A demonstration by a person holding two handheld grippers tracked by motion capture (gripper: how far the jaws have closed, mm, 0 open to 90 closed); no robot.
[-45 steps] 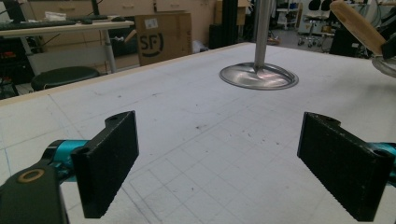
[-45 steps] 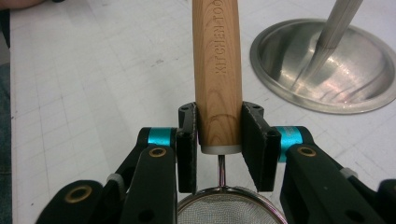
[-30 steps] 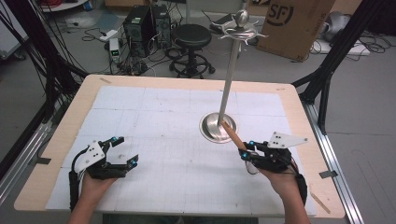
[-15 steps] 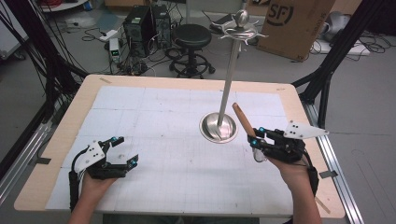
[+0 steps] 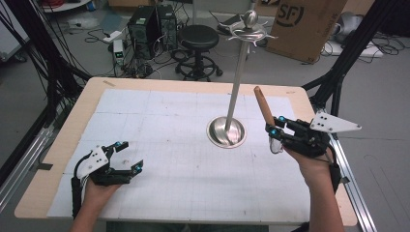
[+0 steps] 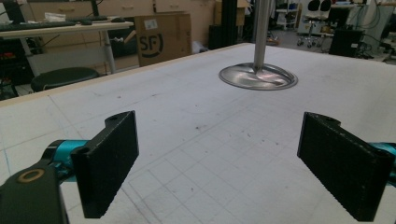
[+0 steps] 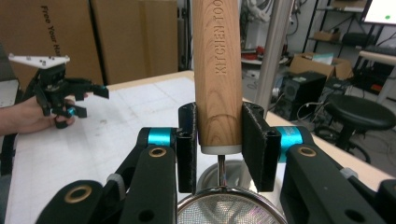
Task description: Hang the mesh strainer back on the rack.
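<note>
Both claws, left claw point(image 5: 126, 155) and right claw point(image 5: 275, 130), are black with teal joints, brass-coloured screws, ribbed pads; a grey triangular plate tops each.

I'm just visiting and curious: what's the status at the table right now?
Right gripper shut on wooden-handled strainer, lifted, handle up. Left gripper open, low over the table. Metal stand just beside the strainer.

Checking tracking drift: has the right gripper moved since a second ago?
Yes. The right gripper, clamping the wooden-handled strainer, moved rightward and up, away from the steel stand's round base.

stand point(image 5: 227, 130) mid-table point(image 5: 159, 104); strainer point(image 5: 263, 106) just right of it.
</note>
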